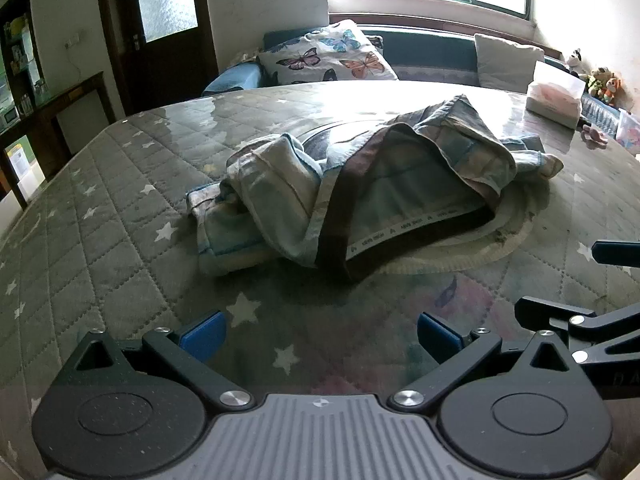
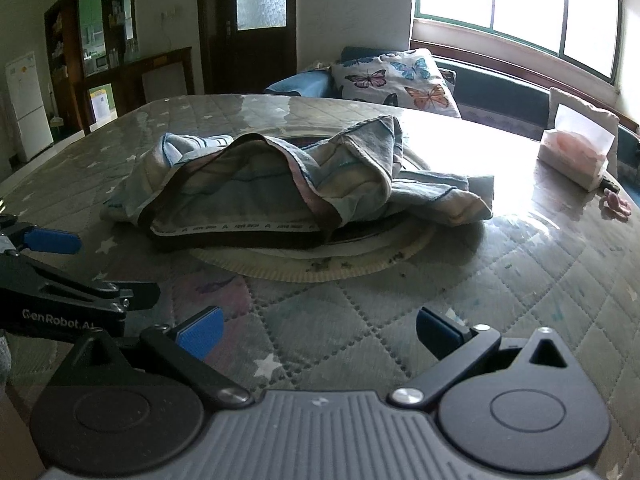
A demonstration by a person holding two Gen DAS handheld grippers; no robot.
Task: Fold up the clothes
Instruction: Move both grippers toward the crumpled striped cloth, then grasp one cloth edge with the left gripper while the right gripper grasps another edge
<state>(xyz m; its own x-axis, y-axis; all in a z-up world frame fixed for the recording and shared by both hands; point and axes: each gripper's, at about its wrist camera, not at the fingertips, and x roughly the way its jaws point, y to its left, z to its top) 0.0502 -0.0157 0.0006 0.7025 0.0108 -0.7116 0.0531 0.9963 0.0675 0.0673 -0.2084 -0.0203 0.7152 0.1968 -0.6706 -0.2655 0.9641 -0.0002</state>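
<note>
Backlit by window, glare on table, fisheye-warped edges

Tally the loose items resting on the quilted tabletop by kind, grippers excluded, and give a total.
Crumpled pale blue garment with brown waistband: 1
Round mat beneath it: 1
Tissue pack: 1
Small pink object, too small to identify: 1
Total: 4

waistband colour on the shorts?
Dark brown, with a white printed strip along its inside; the shorts are light blue. The waistband shows best in the right wrist view.
</note>
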